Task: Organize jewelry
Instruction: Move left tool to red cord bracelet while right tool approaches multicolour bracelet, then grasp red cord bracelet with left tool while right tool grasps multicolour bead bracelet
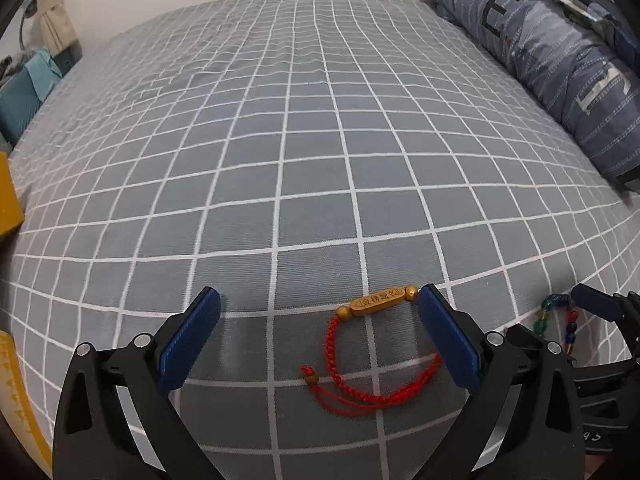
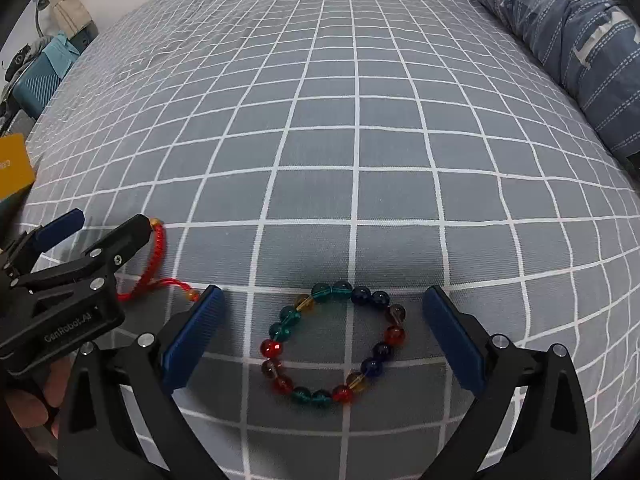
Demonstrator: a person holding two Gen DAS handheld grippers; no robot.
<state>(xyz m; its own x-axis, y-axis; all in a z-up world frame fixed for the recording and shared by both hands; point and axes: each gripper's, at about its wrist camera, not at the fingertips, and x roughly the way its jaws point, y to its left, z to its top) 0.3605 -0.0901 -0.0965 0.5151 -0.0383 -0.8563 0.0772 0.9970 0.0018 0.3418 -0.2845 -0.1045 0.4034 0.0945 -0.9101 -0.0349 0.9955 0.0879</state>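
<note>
Scanning left to right: yellow box (image 2: 14,164) at the bed's left edge, well apart from the jewelry. Left gripper (image 1: 319,334) released, jaws spread wide, red cord bracelet (image 1: 372,354) lying flat on the gray grid bedsheet (image 1: 280,140) between them, its gold bar charm just beside the right pad. Right gripper (image 2: 323,336) also released, jaws wide, beaded bracelet (image 2: 334,343) lying as a closed ring between the pads, touching neither. Rolled blue quilt (image 1: 552,60) along the bed's right side.

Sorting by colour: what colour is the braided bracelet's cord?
Red cord, with gold beads; clearest in the left wrist view.
</note>
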